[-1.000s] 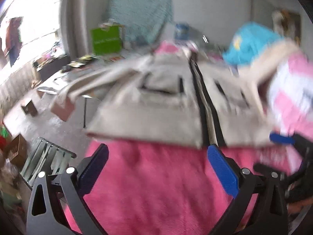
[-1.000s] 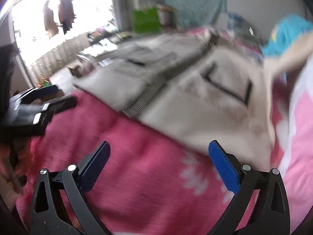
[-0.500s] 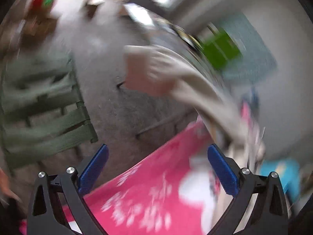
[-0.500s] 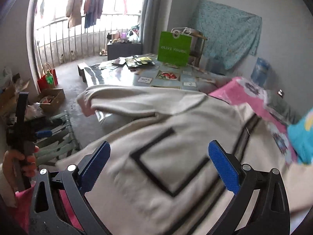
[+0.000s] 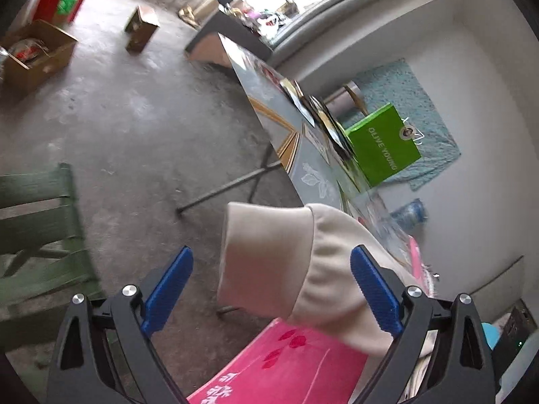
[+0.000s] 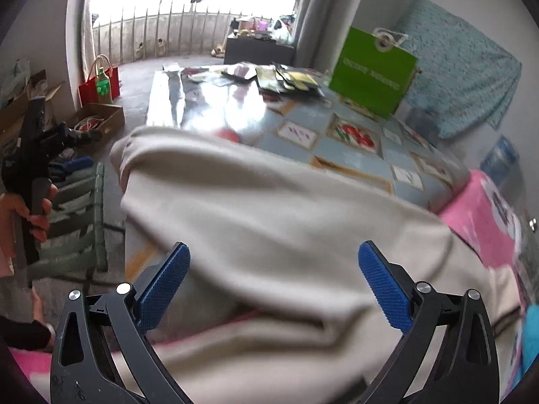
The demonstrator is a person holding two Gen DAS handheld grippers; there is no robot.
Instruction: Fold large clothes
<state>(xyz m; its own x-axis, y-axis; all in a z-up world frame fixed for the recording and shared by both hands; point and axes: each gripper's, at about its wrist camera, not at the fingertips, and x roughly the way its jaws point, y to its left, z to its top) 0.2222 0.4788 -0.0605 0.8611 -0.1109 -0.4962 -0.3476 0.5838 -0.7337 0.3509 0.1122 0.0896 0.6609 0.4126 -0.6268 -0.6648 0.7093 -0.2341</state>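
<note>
A cream jacket [image 6: 269, 202] with dark trim lies across the pink blanket [image 6: 478, 208], and one sleeve reaches out toward the tiled table [image 6: 209, 101]. In the left wrist view the sleeve's cuff [image 5: 266, 229] hangs over the blanket's edge [image 5: 286, 363], above the floor. My left gripper [image 5: 272, 256] is tilted, and its jaws are closing with the cuff between them; the pads do not press on it. My right gripper [image 6: 273, 249] stands open just above the sleeve's upper part. A hand [image 6: 20, 208] holds the left gripper [image 6: 67, 148] at the left edge of the right wrist view.
The tiled table carries packets and a green paper bag [image 6: 370, 77]. A green folding chair [image 5: 33, 222] stands on the concrete floor beside the bed. Cardboard boxes [image 5: 33, 54] and a red bag [image 6: 97, 84] sit farther off, toward the balcony.
My left gripper swung away from the jacket's front, rolled over, and came down around the sleeve cuff. My right gripper moved left along the jacket to the sleeve.
</note>
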